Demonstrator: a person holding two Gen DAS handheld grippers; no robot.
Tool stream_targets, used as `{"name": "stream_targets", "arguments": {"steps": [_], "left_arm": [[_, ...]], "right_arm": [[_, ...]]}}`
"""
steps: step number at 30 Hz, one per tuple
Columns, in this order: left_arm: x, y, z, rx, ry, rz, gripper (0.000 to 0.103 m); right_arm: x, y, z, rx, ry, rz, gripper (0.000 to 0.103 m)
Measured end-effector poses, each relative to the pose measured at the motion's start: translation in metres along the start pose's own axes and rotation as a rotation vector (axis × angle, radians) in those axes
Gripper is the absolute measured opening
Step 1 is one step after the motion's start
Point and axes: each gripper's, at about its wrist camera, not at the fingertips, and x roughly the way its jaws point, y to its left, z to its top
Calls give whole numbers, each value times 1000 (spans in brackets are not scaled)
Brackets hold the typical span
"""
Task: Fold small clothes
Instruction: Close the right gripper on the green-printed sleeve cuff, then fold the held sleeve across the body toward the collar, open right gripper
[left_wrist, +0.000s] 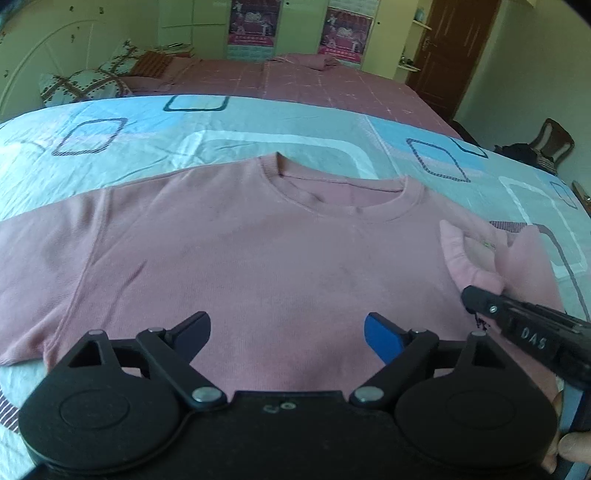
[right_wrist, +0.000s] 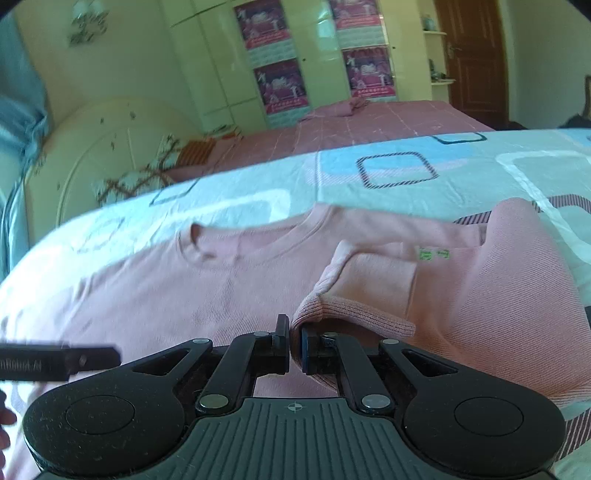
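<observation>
Item: pink knit long-sleeved top (left_wrist: 258, 251), laid flat on our patterned blue bedsheet (left_wrist: 221, 129). Right gripper (right_wrist: 294, 345) fingers pinch its ribbed cuff (right_wrist: 332, 314), folding the sleeve inward; left gripper (left_wrist: 286, 328) fingers spread, empty, above the hem.

Pink sweatshirt (right_wrist: 509, 302) of soft, matt knit cloth, finely ribbed at the cuff (right_wrist: 354, 314) and the collar (left_wrist: 343, 192), faintly smudged across the chest. Bedsheet (left_wrist: 229, 125) of thin, smooth woven cloth, lightly creased, printed in pale blue and white. Left gripper (left_wrist: 288, 328) in matt black plastic with bright metal rivets; one pad (left_wrist: 382, 338) of smooth blue plastic. Right gripper (right_wrist: 294, 343) likewise matt black plastic, dusted with lint, its base grooved. Wardrobe doors (right_wrist: 218, 74) glossy, lacquered. Posters (right_wrist: 284, 85) of shiny paper. Door (right_wrist: 476, 55) of dark polished wood.
</observation>
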Motion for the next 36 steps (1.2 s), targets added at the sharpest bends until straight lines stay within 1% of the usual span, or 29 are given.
{"name": "stream_targets", "arguments": {"steps": [1,2,3,4,5,6,8,10,12,13,15,17,19,21,23,25,26,27,28,29,30,32,33,36], "left_arm": [[3,-5,1,9,3,-24,89],[6,-10,2,15,8,-45,89],[9,-17,1,19,10,-72,89],[12,-23,1,21,11,-101,89],[14,-29,0,24,10,-121,89],[16,-36,-2,37,8,-135,89],[20,-53,-4,89,11,-163,89],[24,-73,-9,151,13,-190,89],[28,-93,-16,215,9,-215,84],[32,-102,-18,244,10,-216,82],[43,-118,-23,287,11,-191,77],[52,-129,-26,312,-1,-153,76],[59,-136,-29,337,-30,-123,77],[64,-139,-28,340,-60,-102,75],[70,-139,-24,322,-88,-84,72],[73,-139,-20,295,-118,-72,64],[74,-138,-19,283,-132,-70,48],[75,-138,-15,273,-145,-74,39],[74,-135,-13,253,-153,-86,23],[72,-131,-10,225,-165,-98,13],[70,-128,-7,211,-181,-101,10],[59,-120,-5,196,-226,-124,10],[55,-116,-3,182,-234,-138,10],[37,-101,3,109,-282,-161,9]], "right_arm": [[0,2,-2,-3,4,2,25],[-2,1,-4,8,6,17,36],[-5,-1,-6,18,4,26,57],[-11,-3,-7,25,-5,29,67],[-17,-6,-8,27,-19,29,67],[-24,-10,-8,31,-23,7,67],[-39,-26,-8,63,-26,5,67],[-55,-44,-11,93,-34,-41,67],[-74,-61,-17,112,-54,-100,67],[-81,-68,-21,112,-53,-136,67],[-90,-83,-29,124,-47,-194,67],[-96,-95,-37,150,-35,-225,67],[-102,-105,-44,171,-24,-252,67],[-105,-111,-50,180,-16,-274,67],[-105,-115,-54,181,-10,-293,67],[-104,-120,-58,186,-2,-313,67],[-100,-122,-59,193,2,-318,67],[-97,-124,-59,198,10,-326,67],[-94,-125,-59,202,13,-330,67],[-93,-125,-59,203,9,-331,67],[-89,-125,-57,202,3,-335,67],[-84,-125,-54,202,-3,-335,67],[-82,-126,-52,204,-7,-333,67],[-74,-127,-47,208,-15,-326,67]]}}
